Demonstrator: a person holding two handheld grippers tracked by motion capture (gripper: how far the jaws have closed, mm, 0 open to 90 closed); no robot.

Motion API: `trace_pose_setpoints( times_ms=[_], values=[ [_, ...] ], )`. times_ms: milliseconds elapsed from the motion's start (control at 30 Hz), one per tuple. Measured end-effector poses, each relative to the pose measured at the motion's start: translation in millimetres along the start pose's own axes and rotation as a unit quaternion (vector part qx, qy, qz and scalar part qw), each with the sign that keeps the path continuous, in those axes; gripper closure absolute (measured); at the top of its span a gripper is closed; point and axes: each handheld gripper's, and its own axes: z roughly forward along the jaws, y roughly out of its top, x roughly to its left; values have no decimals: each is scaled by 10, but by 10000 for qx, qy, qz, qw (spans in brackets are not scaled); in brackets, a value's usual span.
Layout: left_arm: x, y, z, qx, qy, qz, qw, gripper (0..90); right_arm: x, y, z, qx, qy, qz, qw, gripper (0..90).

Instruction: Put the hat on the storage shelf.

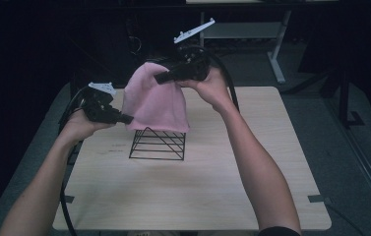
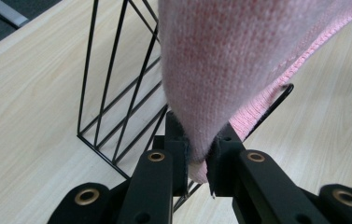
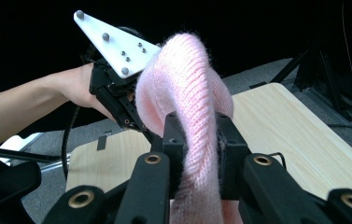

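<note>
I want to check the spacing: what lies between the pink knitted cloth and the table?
The black wire rack stands there, under the pink knitted cloth, on the table, in the high view.

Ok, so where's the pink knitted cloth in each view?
High view: pink knitted cloth hangs centre, above the wire rack.
Left gripper view: cloth fills the upper middle, pinched low between the jaws.
Right gripper view: cloth centre, rising from the jaws.
Shared landmark: the wooden table.

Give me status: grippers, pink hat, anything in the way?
Left gripper shut on pink hat at its lower edge. Right gripper shut on its upper part. Hat held up over the black wire rack, which stands on the table right beneath it.
</note>
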Motion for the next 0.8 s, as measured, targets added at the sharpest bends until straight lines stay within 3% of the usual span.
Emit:
trace_pose_setpoints(
  times_ms=[200,433,800],
  values=[
    [-5,-52,34,75,-8,-25,10000,807,26,-43,45,18,122,-23,9999,773],
    [-17,-117,33,205,22,98,9997,807,97,-91,98,66,251,-69,9996,769],
    [-19,-302,45,273,54,1,9996,807,130,-217,231,203,417,-95,9989,764]
  ],
)
